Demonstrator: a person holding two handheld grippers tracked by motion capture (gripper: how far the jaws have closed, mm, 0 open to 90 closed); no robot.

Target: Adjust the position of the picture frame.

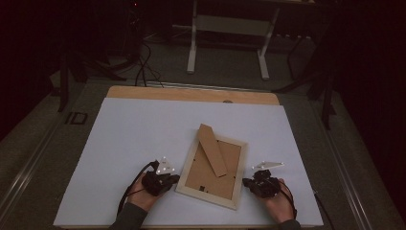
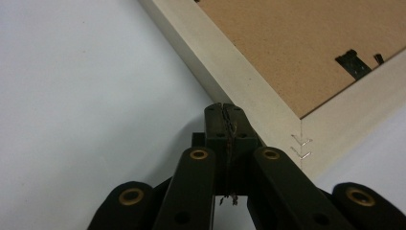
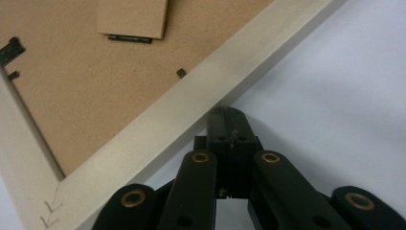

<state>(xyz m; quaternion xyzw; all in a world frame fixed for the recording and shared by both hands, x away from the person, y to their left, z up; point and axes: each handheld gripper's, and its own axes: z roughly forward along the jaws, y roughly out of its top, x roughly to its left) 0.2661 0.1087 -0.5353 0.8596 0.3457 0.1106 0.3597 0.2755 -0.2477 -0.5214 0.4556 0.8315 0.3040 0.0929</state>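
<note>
A pale wooden picture frame (image 1: 242, 165) lies face down on the white table, its brown backing board (image 1: 213, 170) up and its cardboard stand (image 1: 212, 149) folded out across it. My left gripper (image 1: 175, 178) is at the frame's left side, jaws shut with nothing between them, tips against the wooden edge (image 2: 239, 81). My right gripper (image 1: 245, 182) is at the frame's right side, also shut and empty, tips touching the wooden rail (image 3: 191, 110). A small black retaining clip (image 2: 353, 63) sits on the backing near the corner.
The white sheet (image 1: 143, 139) covers most of the table; a bare wooden strip (image 1: 191, 94) shows at the far edge. A white table stand (image 1: 230, 28) is on the floor beyond. A person's hands (image 1: 139, 199) come in from the bottom.
</note>
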